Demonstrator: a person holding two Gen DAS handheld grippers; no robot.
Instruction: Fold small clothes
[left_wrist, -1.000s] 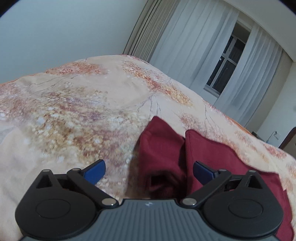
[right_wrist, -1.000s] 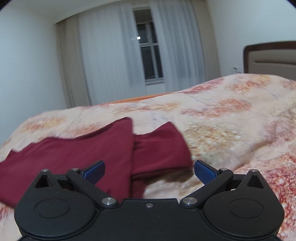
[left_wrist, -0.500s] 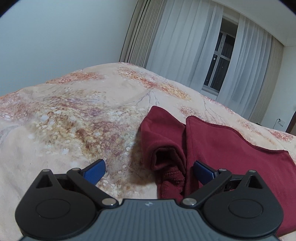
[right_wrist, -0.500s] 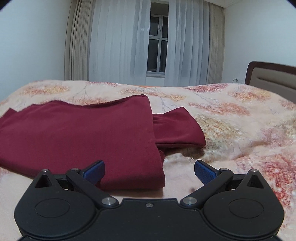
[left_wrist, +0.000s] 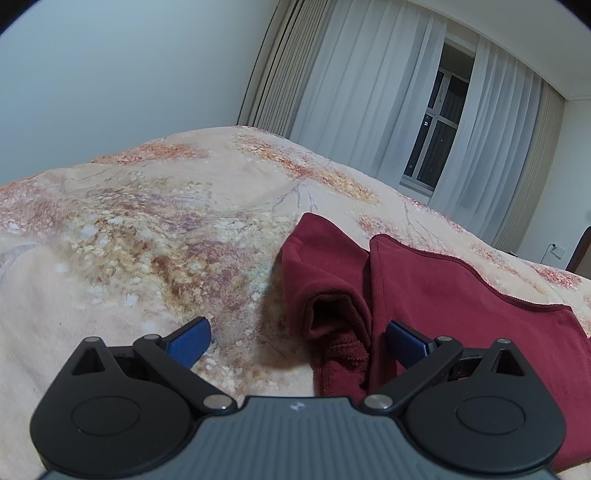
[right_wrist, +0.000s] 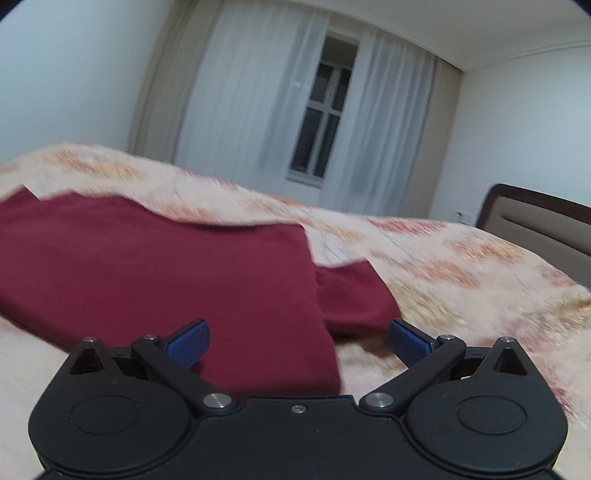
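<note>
A dark red long-sleeved top lies on the bed, its body folded flat. In the left wrist view one sleeve sticks out on the left, its cuff opening facing me. My left gripper is open and empty, just in front of that cuff. In the right wrist view the folded body fills the left and the other sleeve pokes out on the right. My right gripper is open and empty, over the body's near right corner. This view is blurred.
The bed carries a cream blanket with orange and red floral print. White curtains and a dark window stand behind. A padded headboard is at the right. A grey wall is on the left.
Both grippers stay open. The left one has tilted a little and stays at the sleeve cuff. The right one has swung and tilted, staying over the garment's near right corner.
</note>
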